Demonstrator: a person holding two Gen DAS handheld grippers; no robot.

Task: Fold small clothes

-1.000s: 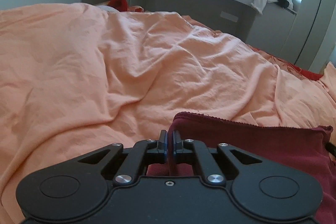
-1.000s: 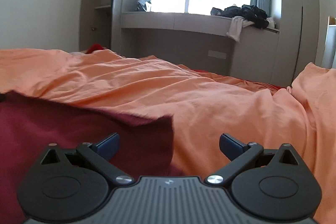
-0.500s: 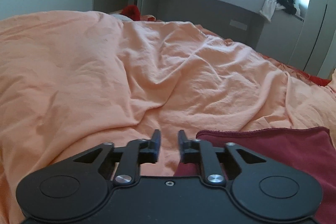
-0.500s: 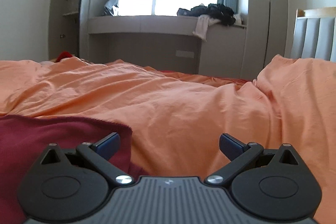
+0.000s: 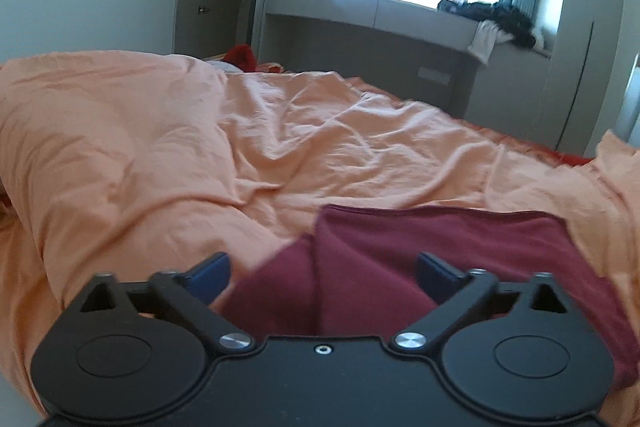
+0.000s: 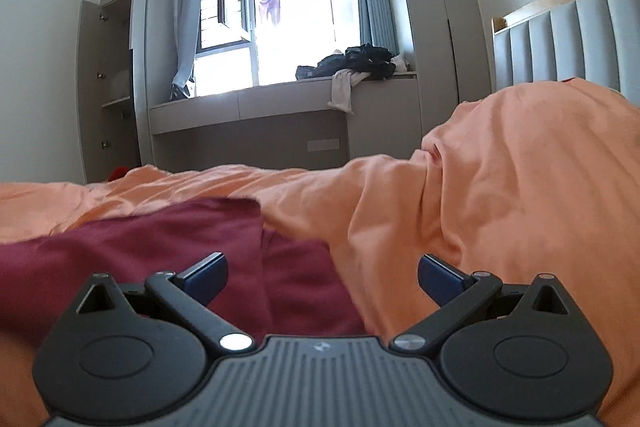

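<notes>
A dark red garment (image 5: 420, 251) lies folded on the orange duvet (image 5: 160, 147), with a folded flap on top. My left gripper (image 5: 323, 271) is open and empty, its blue-padded fingers spread just above the garment's near left part. In the right wrist view the same garment (image 6: 160, 247) lies low left. My right gripper (image 6: 323, 273) is open and empty above its right edge, with the duvet (image 6: 500, 187) bulging to the right.
A grey window seat (image 6: 280, 103) at the far wall carries a pile of dark clothes (image 6: 356, 61). An open wardrobe (image 6: 108, 87) stands at the left. A padded headboard (image 6: 568, 39) is at the right. A red item (image 5: 240, 57) lies past the bed's far edge.
My left gripper let go of the garment's edge and opened wide, then drew back over it. My right gripper stayed open and tilted up, moving right along the garment.
</notes>
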